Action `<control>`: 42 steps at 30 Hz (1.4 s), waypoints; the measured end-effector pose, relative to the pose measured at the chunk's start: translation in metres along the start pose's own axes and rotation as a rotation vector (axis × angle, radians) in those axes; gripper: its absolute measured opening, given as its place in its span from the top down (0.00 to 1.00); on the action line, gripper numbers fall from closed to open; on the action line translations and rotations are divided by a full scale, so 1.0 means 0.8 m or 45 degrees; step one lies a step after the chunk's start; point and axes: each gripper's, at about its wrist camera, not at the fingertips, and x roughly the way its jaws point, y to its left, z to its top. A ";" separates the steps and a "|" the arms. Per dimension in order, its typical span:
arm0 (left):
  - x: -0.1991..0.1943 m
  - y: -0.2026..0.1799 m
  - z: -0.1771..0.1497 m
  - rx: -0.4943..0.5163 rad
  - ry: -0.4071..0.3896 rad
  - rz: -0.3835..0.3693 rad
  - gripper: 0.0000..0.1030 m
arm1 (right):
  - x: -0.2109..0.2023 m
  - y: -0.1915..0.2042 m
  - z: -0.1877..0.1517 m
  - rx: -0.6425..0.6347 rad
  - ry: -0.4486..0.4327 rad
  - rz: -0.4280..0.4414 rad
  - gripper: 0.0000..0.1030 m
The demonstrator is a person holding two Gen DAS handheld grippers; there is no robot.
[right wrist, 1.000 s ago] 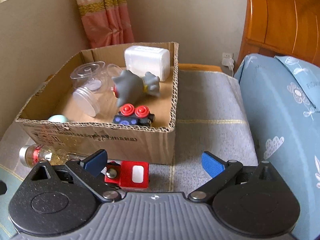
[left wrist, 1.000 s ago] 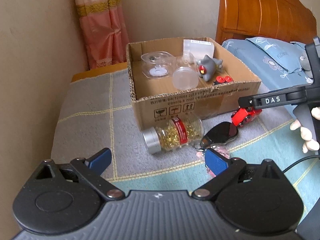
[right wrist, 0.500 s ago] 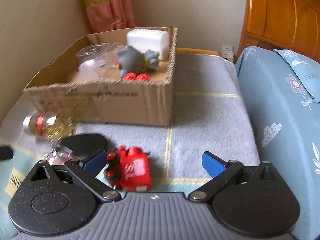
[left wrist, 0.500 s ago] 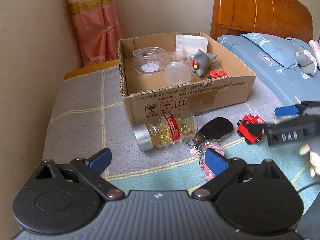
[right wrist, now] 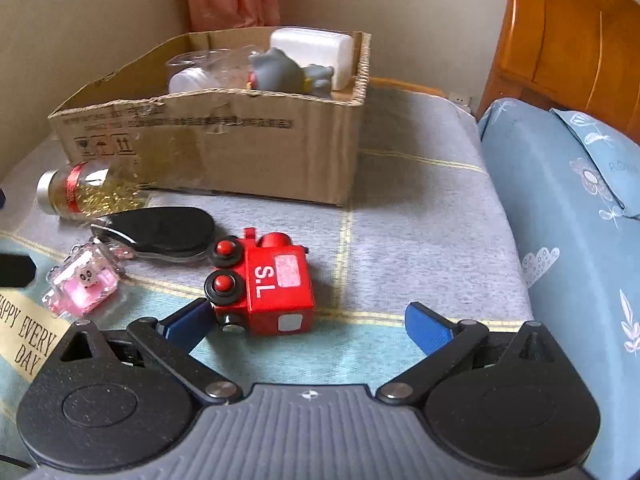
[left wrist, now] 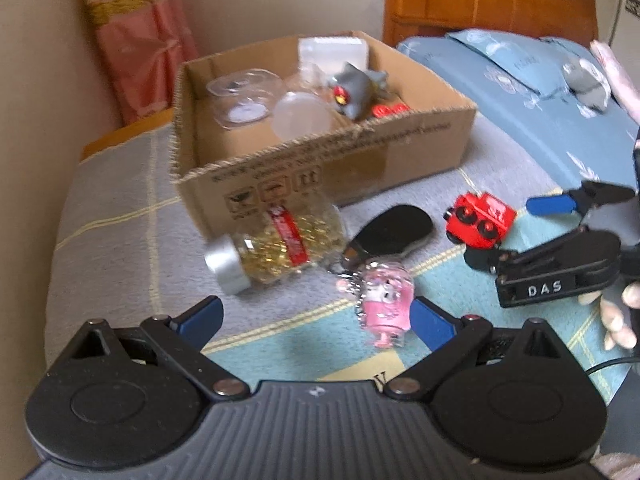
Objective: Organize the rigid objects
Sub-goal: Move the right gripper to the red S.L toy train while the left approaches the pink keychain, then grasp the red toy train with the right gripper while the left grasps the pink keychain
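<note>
A red toy train [right wrist: 264, 284] lies on the blanket just ahead of my right gripper [right wrist: 308, 320], which is open and empty; the train sits nearer the left finger. It also shows in the left wrist view [left wrist: 480, 220]. A pill bottle with a red label [left wrist: 276, 244], a black key fob [left wrist: 392, 228] and a pink keychain charm [left wrist: 384, 304] lie before my open, empty left gripper [left wrist: 316, 320]. The cardboard box [left wrist: 320, 168] behind them holds clear containers, a grey shark toy [left wrist: 356, 88] and a white box.
A bed with a blue cover [right wrist: 568, 208] and wooden headboard [right wrist: 568, 40] is on the right. A wall and pink curtain [left wrist: 136, 44] stand at the left and back. The right gripper body [left wrist: 560, 260] shows in the left wrist view.
Both grippers have pulled back and lowered. The right gripper has come down behind the red train, which now lies between its fingers' reach. Both stay open.
</note>
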 end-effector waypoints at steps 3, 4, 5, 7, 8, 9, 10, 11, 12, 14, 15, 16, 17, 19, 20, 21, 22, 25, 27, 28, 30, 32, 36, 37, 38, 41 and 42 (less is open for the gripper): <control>0.018 -0.004 -0.001 0.011 0.031 -0.012 0.04 | -0.001 0.001 -0.002 0.006 -0.010 -0.008 0.00; 0.023 -0.006 -0.002 0.009 0.050 -0.010 0.04 | -0.001 0.002 -0.003 0.007 -0.015 -0.010 0.00; 0.027 -0.007 -0.003 0.006 0.060 -0.009 0.04 | -0.003 0.002 -0.004 0.009 -0.018 -0.011 0.00; 0.030 -0.006 -0.008 -0.003 0.079 -0.019 0.04 | -0.004 0.002 -0.007 0.006 -0.024 -0.008 0.00; 0.031 -0.005 -0.010 -0.007 0.085 -0.019 0.04 | -0.005 0.002 -0.008 0.003 -0.026 -0.006 0.00; 0.031 -0.003 -0.012 -0.010 0.089 -0.013 0.04 | -0.007 0.000 -0.008 0.000 -0.028 -0.002 0.00; 0.030 -0.001 -0.014 -0.016 0.091 -0.004 0.04 | -0.007 -0.001 -0.009 -0.003 -0.030 0.001 0.00; 0.031 0.002 -0.015 -0.024 0.096 0.009 0.04 | -0.008 -0.001 -0.010 -0.006 -0.034 0.004 0.00; 0.030 0.005 -0.017 -0.030 0.101 0.025 0.04 | -0.009 -0.001 -0.011 -0.007 -0.036 0.005 0.00; 0.032 0.014 -0.019 -0.049 0.109 0.065 0.04 | -0.010 -0.001 -0.012 -0.007 -0.042 0.004 0.00; 0.033 0.019 -0.020 -0.064 0.112 0.084 0.04 | -0.010 -0.001 -0.012 -0.006 -0.045 0.003 0.00; 0.033 0.026 -0.021 -0.082 0.114 0.099 0.04 | -0.011 -0.001 -0.013 -0.005 -0.048 0.003 0.00; 0.033 0.030 -0.023 -0.099 0.116 0.108 0.04 | -0.011 -0.001 -0.013 -0.005 -0.049 0.003 0.00; 0.033 0.042 -0.025 -0.134 0.122 0.133 0.04 | -0.010 -0.001 -0.013 -0.005 -0.052 0.002 0.00; 0.033 0.046 -0.025 -0.148 0.123 0.137 0.04 | -0.011 -0.001 -0.013 -0.004 -0.052 0.002 0.00; 0.031 0.047 -0.026 -0.156 0.123 0.130 0.04 | -0.011 0.000 -0.014 -0.004 -0.053 0.001 0.00; 0.029 0.048 -0.027 -0.157 0.125 0.116 0.04 | -0.011 0.000 -0.014 -0.003 -0.052 0.001 0.00; 0.016 0.033 -0.028 -0.104 0.119 0.003 0.04 | -0.011 -0.001 -0.013 -0.005 -0.054 0.002 0.00; 0.007 0.019 -0.024 -0.072 0.088 -0.081 0.04 | -0.012 -0.001 -0.014 -0.004 -0.059 0.001 0.00; 0.006 0.015 -0.020 -0.062 0.071 -0.103 0.04 | -0.013 -0.001 -0.015 -0.003 -0.062 0.001 0.00; 0.007 0.003 -0.009 -0.046 0.029 -0.118 0.04 | -0.013 -0.002 -0.016 -0.003 -0.067 0.000 0.00; 0.013 -0.006 0.001 -0.039 -0.011 -0.112 0.04 | -0.013 -0.001 -0.016 -0.003 -0.070 -0.001 0.00; 0.040 -0.015 0.012 -0.069 -0.019 -0.055 0.04 | -0.014 -0.001 -0.018 -0.004 -0.080 -0.001 0.00; 0.045 -0.016 0.012 -0.075 -0.006 -0.045 0.04 | -0.014 -0.001 -0.018 -0.006 -0.079 0.001 0.00; 0.048 -0.015 0.010 -0.084 0.014 -0.031 0.04 | -0.015 -0.001 -0.018 -0.008 -0.076 0.003 0.00; 0.048 -0.008 0.000 -0.085 0.049 -0.012 0.04 | -0.017 -0.002 -0.020 -0.017 -0.070 0.012 0.00; 0.047 -0.003 -0.004 -0.088 0.055 -0.006 0.04 | -0.017 -0.002 -0.021 -0.021 -0.072 0.016 0.00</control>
